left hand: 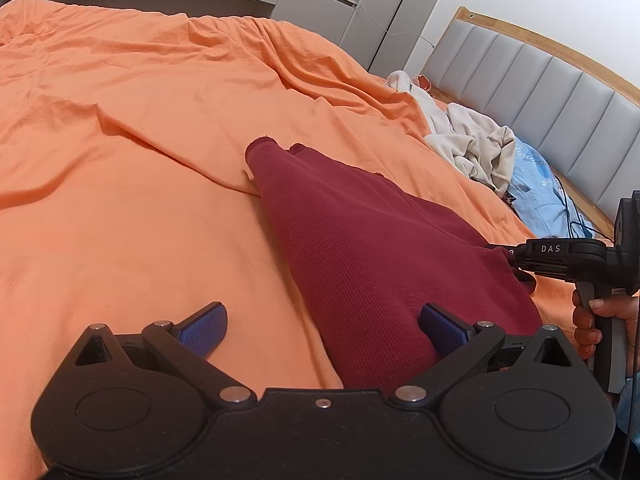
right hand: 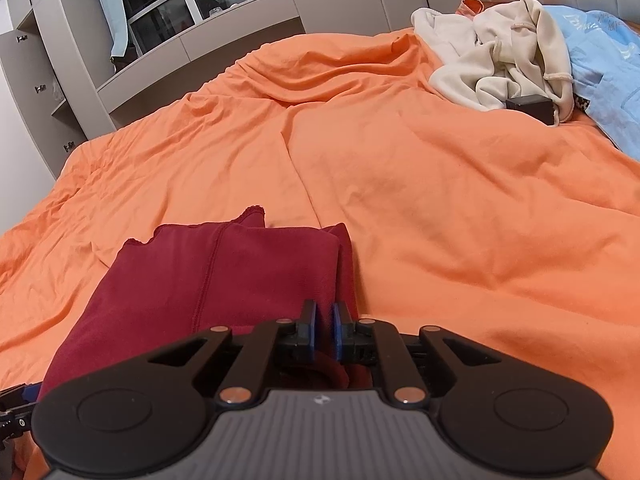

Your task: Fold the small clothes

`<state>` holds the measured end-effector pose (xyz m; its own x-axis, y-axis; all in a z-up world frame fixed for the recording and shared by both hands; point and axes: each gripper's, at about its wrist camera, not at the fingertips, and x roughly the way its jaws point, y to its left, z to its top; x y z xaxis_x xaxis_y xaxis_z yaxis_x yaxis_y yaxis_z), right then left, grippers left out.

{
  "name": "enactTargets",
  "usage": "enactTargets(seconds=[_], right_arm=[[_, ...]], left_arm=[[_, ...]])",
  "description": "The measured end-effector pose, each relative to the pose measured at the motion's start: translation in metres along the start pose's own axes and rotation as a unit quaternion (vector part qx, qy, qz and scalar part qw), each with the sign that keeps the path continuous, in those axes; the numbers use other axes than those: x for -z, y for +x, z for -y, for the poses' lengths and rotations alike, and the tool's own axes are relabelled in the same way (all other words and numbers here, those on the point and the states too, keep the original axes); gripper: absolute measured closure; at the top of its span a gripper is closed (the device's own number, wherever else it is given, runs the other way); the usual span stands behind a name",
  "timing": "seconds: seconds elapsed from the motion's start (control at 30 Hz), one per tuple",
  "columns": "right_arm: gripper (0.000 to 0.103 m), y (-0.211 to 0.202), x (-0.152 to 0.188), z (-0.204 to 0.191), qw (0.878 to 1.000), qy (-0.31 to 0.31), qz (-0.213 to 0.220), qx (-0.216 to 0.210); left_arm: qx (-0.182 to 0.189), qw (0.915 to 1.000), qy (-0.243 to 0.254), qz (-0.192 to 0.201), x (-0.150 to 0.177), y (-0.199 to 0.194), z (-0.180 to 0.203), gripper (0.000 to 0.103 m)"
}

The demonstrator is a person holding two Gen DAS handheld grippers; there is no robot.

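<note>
A dark red knit garment lies folded lengthwise on the orange bedsheet. It also shows in the right wrist view. My left gripper is open, its blue pads spread wide over the garment's near end and the sheet. My right gripper is shut on the garment's right edge; it shows at the right of the left wrist view, held by a hand.
A cream garment and a light blue garment lie heaped near the grey padded headboard. A small black box sits by the cream heap. Grey cabinets stand beyond the bed.
</note>
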<state>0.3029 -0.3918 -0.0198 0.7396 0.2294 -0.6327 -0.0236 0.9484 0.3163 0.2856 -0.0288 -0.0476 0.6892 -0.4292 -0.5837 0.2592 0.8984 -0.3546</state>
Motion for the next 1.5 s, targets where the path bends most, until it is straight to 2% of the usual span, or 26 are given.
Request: enactTargets(seconds=[0.13, 0.2, 0.27, 0.37, 0.47, 0.6, 0.7, 0.9, 1.0, 1.07, 1.17, 1.27, 1.5], right_arm=[[0.09, 0.0, 0.0, 0.0, 1.0, 0.0, 0.0, 0.0], [0.082, 0.0, 0.0, 0.001, 1.0, 0.003, 0.001, 0.002], [0.063, 0.0, -0.001, 0.002, 1.0, 0.007, 0.001, 0.005], [0.042, -0.003, -0.002, 0.007, 1.0, 0.022, 0.007, 0.001], [0.03, -0.005, -0.004, 0.014, 0.999, 0.044, 0.018, -0.018], [0.029, 0.008, -0.011, 0.02, 0.997, 0.07, 0.015, -0.04], [0.03, 0.024, -0.013, 0.02, 0.997, 0.071, 0.005, -0.039], [0.039, 0.036, -0.009, 0.013, 0.995, 0.068, -0.013, -0.075], [0.046, 0.034, -0.009, 0.008, 0.996, 0.055, -0.011, -0.068], [0.06, 0.035, -0.008, 0.007, 0.997, 0.052, -0.014, -0.059], [0.067, 0.035, -0.006, 0.006, 0.998, 0.046, -0.013, -0.05], [0.072, 0.03, -0.004, 0.0, 0.999, 0.025, -0.004, -0.043], [0.072, 0.029, -0.002, -0.005, 0.999, 0.01, -0.004, -0.039]], left_arm=[[0.0, 1.0, 0.0, 0.0, 0.0, 0.0, 0.0, 0.0], [0.0, 1.0, 0.0, 0.0, 0.0, 0.0, 0.0, 0.0], [0.0, 1.0, 0.0, 0.0, 0.0, 0.0, 0.0, 0.0], [0.0, 1.0, 0.0, 0.0, 0.0, 0.0, 0.0, 0.0], [0.0, 1.0, 0.0, 0.0, 0.0, 0.0, 0.0, 0.0], [0.0, 1.0, 0.0, 0.0, 0.0, 0.0, 0.0, 0.0], [0.0, 1.0, 0.0, 0.0, 0.0, 0.0, 0.0, 0.0], [0.0, 1.0, 0.0, 0.0, 0.001, 0.001, 0.0, 0.0], [0.001, 1.0, 0.0, -0.004, -0.001, 0.003, 0.0, 0.0], [-0.001, 1.0, 0.003, -0.008, -0.002, 0.005, 0.001, 0.0], [0.0, 0.9999, 0.003, -0.014, -0.003, 0.009, 0.001, 0.0], [0.005, 0.9998, -0.003, -0.02, -0.007, 0.011, 0.0, 0.0], [0.036, 0.9986, -0.035, -0.012, -0.02, 0.01, -0.01, 0.001]])
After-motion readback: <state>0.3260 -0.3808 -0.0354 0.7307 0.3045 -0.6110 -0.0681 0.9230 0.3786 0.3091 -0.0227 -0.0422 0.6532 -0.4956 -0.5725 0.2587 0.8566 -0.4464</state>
